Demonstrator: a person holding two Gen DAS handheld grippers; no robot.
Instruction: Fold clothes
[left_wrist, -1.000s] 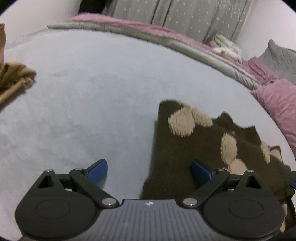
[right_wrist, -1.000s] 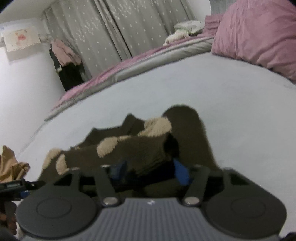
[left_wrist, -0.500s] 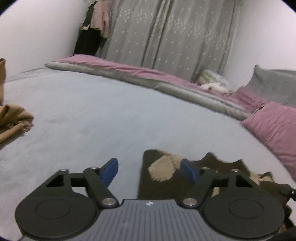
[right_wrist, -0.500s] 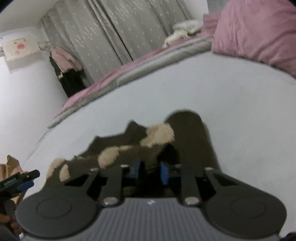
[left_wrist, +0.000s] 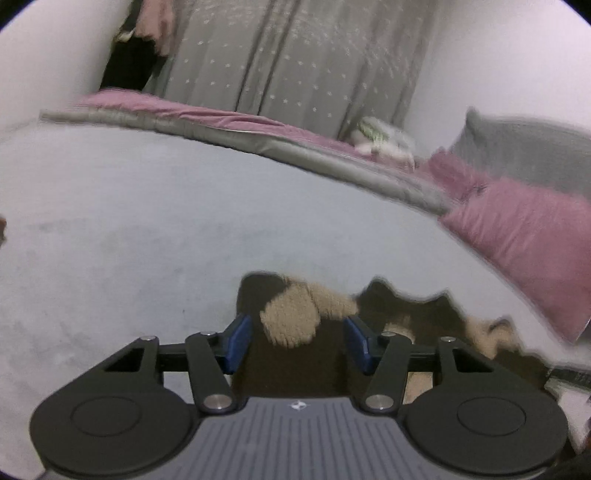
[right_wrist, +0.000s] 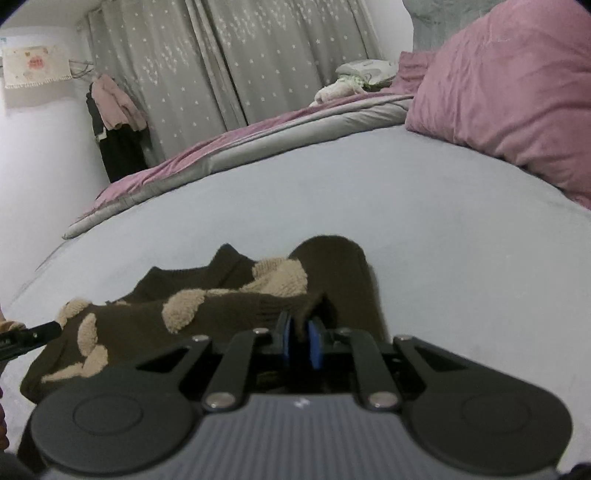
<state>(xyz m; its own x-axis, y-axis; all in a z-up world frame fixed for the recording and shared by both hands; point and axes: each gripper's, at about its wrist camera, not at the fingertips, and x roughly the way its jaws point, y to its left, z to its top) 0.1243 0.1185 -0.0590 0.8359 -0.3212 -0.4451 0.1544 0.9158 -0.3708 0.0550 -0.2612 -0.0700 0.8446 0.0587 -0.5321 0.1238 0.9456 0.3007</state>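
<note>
Brown knit with fuzzy tan patches makes up the sweater (right_wrist: 207, 314), which is spread on the pale grey bedspread (right_wrist: 424, 221) and fills the lower middle of both wrist views. In the right wrist view the right gripper (right_wrist: 300, 341) is seen pinched tight on a raised fold of the sweater's edge, with only a thin ridge of knit showing between the blue pads (right_wrist: 284, 341); from that pinch the garment runs off toward 9 o'clock, and one dark sleeve stretches toward 12 o'clock. At 9 o'clock in the same view a black tip of the other tool is glimpsed at the sweater's far end. In the left wrist view the left gripper (left_wrist: 297, 341) is seen at about half width and closing, its jaws astride a strip of the sweater (left_wrist: 295, 317) with a tan patch between them; the pads (left_wrist: 238, 341) are not shown clearly pressing on the cloth. A pink pillow (left_wrist: 524, 240) is found at 3 o'clock in the left view and at 2 o'clock in the right view. A grey star-print curtain (right_wrist: 240, 62) is hung at 12 o'clock behind the bed, and a folded pink and grey quilt (right_wrist: 236, 151) is laid along the far edge.
</note>
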